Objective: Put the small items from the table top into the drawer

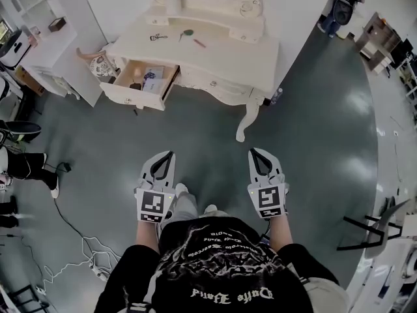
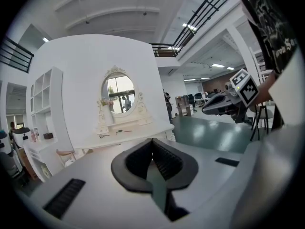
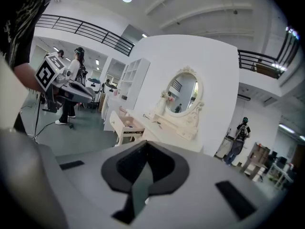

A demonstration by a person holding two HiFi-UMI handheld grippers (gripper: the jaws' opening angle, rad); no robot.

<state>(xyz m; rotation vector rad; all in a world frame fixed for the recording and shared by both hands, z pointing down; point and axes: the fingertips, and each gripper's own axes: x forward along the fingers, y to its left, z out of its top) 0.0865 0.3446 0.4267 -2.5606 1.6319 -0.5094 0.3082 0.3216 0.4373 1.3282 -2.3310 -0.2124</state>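
Head view: the left gripper and right gripper, jaws together and empty, wait well short of the dressing table. The small items lie on its top, above the open drawer. They look light, thin and stiff, and are probably best pinched mid-shaft.

Left gripper view: closed pads frame the smooth white top and the oval mirror.

Right gripper view: a glossy green floor stretches to the drawer.
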